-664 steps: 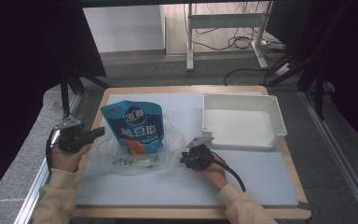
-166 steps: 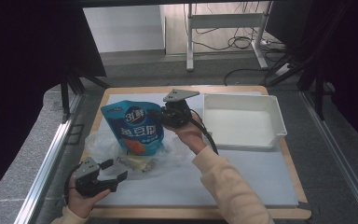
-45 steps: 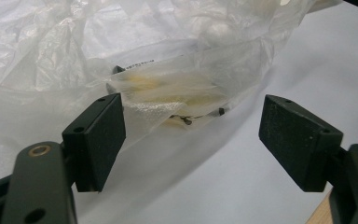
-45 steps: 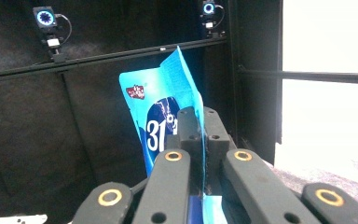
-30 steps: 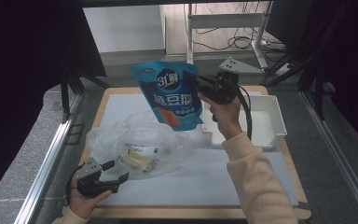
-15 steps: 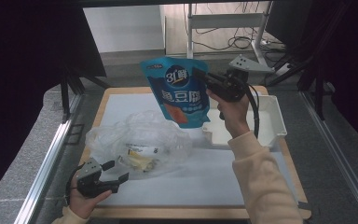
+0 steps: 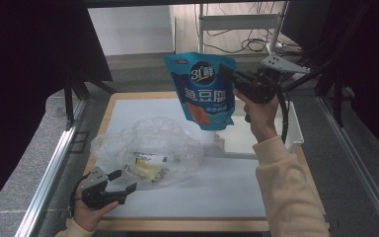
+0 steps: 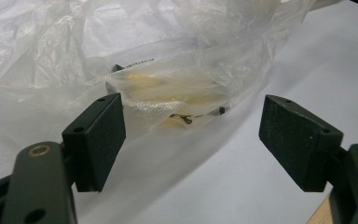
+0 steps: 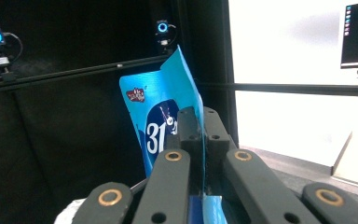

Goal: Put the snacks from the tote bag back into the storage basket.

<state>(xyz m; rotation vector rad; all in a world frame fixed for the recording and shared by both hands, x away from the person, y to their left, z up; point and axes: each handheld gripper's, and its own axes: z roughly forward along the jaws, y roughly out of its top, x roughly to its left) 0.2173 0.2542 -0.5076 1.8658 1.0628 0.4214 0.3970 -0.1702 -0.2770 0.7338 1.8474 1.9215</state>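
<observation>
Mid-carry: right gripper (image 7: 231, 78) had its jaws clamped on the blue pouch (image 7: 203, 89), held high beside the white tray (image 7: 296, 139). Left gripper (image 7: 121, 181) gaped empty by the plastic bag (image 7: 148, 148). Next: lower pouch into tray, probably.

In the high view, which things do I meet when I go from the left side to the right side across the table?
left gripper → clear plastic bag → blue pouch → right gripper → white tray
</observation>
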